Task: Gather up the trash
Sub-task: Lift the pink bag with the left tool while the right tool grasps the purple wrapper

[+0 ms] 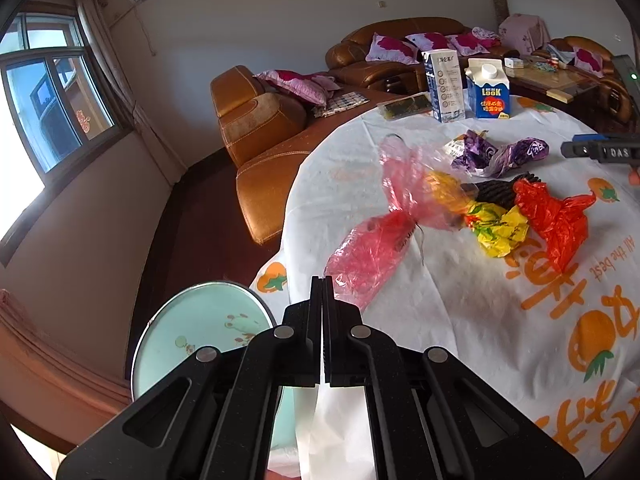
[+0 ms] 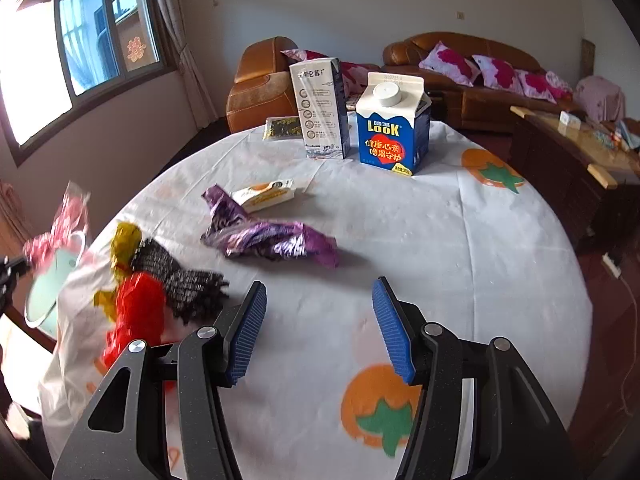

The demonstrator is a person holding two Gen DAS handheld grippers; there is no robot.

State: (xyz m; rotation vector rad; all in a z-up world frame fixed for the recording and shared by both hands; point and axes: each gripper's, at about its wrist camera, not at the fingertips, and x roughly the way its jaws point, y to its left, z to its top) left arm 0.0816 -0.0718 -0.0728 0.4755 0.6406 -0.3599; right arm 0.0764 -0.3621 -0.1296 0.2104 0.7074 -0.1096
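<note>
- Trash lies loose across the round tabletop point(image 2: 460, 240), which has a white cloth printed with orange fruit.
- Pink plastic bag point(image 1: 372, 248) is the nearest piece. One thin end meets the tips of the left tongs point(image 1: 322, 280), which are closed tight on it. In the right wrist view the bag hangs clear of the tabletop's edge, in front of a pale green stool point(image 1: 200, 328).
- Just beyond the bag is a cluster of touching pieces: a crumpled yellow wrapper point(image 1: 496, 228), a red plastic bag point(image 1: 560, 220), a piece of black mesh point(image 1: 496, 192) and an amber scrap of film point(image 1: 444, 188).
- A purple foil wrapper point(image 2: 272, 236) lies further in, apart from that cluster. A small white and orange packet point(image 2: 266, 196) is just behind it.
- The right tongs point(image 2: 320, 328) hover above bare cloth near the purple wrapper. Their blue pads stand apart with nothing between them.
- At the far edge stand two cartons side by side: a tall white carton point(image 2: 320, 108) and a blue carton point(image 2: 394, 128) with a white screw cap. A flat dark packet point(image 2: 282, 128) lies to the left of the white one.
- Beyond the tabletop are brown leather sofas point(image 1: 256, 128) with pink cushions and a window on the left wall.
</note>
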